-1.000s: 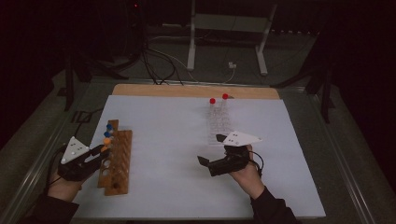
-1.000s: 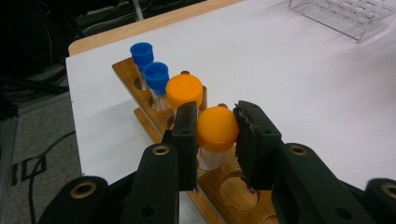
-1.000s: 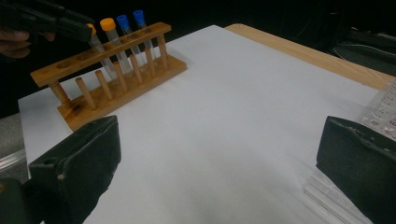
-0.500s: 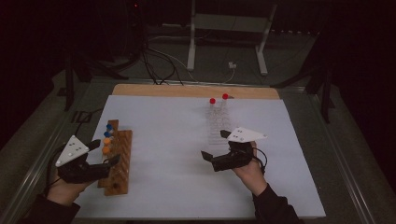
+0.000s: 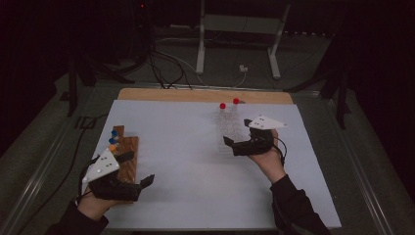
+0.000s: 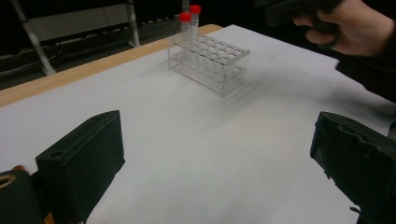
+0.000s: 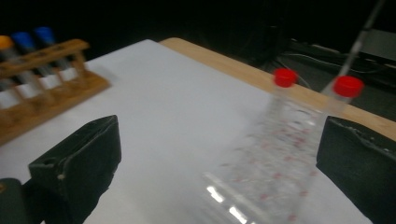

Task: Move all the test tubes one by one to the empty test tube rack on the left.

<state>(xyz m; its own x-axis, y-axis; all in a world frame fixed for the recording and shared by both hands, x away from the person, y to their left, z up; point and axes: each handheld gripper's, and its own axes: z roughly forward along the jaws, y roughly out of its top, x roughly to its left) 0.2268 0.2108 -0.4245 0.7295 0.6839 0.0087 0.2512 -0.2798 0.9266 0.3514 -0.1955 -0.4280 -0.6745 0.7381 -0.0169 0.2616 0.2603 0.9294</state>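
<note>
We see the left gripper (image 5: 138,170) beside the near end of the wooden rack (image 5: 125,152), which lies with its long axis running away from the person at the table's (image 5: 186,161) left edge. Its jaws have just been opening and stand wide, nothing between them. The right gripper (image 5: 236,139) hangs just beside the clear rack (image 5: 229,123), jaws wide apart, empty. Two red-capped tubes (image 5: 229,105) stand upright at that rack's far end.

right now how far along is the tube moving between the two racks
Done: two red-capped tubes stand at the far end of the clear rack. In hand: nothing; the left gripper, jaws just opened, is empty beside the wooden rack, and the right gripper is open at the clear rack. Left: blue- and orange-capped tubes sit in the wooden rack.
</note>
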